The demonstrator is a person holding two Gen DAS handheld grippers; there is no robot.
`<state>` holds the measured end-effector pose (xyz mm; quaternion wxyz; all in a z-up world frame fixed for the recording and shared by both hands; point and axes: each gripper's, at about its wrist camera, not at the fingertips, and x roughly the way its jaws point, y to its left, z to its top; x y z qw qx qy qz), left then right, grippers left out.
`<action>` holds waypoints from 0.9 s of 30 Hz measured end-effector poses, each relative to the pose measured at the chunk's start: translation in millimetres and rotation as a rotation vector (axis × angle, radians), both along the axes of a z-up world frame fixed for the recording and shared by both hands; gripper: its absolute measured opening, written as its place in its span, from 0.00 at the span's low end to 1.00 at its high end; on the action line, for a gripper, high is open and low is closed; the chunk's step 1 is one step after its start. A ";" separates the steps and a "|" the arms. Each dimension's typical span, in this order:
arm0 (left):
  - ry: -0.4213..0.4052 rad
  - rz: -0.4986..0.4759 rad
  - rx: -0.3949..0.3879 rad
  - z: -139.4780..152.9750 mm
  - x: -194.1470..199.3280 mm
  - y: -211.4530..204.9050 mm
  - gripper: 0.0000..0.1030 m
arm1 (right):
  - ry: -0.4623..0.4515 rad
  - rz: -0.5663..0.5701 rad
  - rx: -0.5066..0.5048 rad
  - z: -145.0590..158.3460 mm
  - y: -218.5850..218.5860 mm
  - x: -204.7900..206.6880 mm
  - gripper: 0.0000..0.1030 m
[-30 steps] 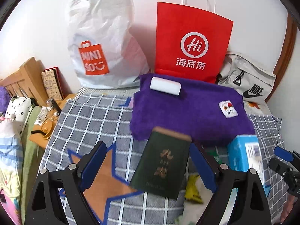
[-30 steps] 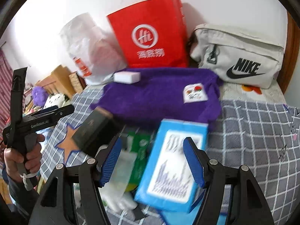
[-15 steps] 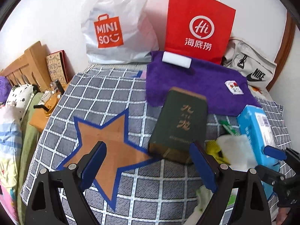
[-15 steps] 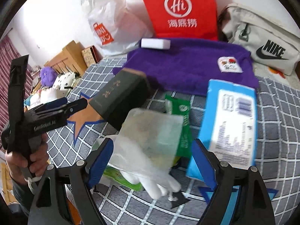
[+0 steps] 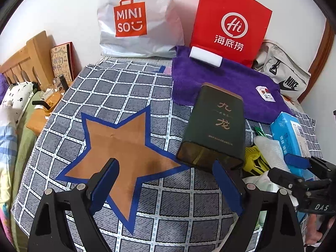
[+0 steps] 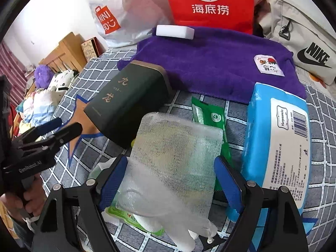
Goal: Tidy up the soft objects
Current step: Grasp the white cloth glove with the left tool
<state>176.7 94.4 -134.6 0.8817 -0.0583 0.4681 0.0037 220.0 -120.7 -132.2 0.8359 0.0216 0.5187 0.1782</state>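
A purple towel (image 5: 226,84) with a white block (image 5: 205,56) on it lies at the back of the checked blanket (image 5: 117,96). A dark green box (image 5: 214,126) lies in front of it. A blue tissue pack (image 6: 277,138), a green wipes pack (image 6: 212,119) and a white mesh pouch (image 6: 174,163) lie in a pile at the right. My left gripper (image 5: 166,180) is open and empty over the star patch. My right gripper (image 6: 170,180) is open with the mesh pouch between its fingers; it also shows in the left wrist view (image 5: 294,168).
A white Miniso bag (image 5: 136,21), a red paper bag (image 5: 231,25) and a beige Nike bag (image 5: 285,73) stand against the back wall. A wooden headboard (image 5: 27,61) and a bedside table (image 5: 44,111) with small items are at the left. Bedding lies at far left.
Both grippers have pulled back and lifted, so more of the blanket shows. The right gripper has shifted left from the blue tissue pack to the mesh pouch. Both stay open.
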 end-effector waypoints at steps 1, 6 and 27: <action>0.003 0.000 -0.006 -1.2 0.5 0.8 0.87 | -0.003 0.002 0.001 0.3 0.0 -0.2 0.77; 0.006 0.000 -0.018 -2.8 0.4 2.4 0.87 | -0.006 0.020 0.027 3.5 -1.4 -1.5 0.54; -0.012 -0.047 0.025 5.0 -37.1 -12.0 0.87 | -0.175 0.011 0.159 57.3 -43.7 -51.8 0.09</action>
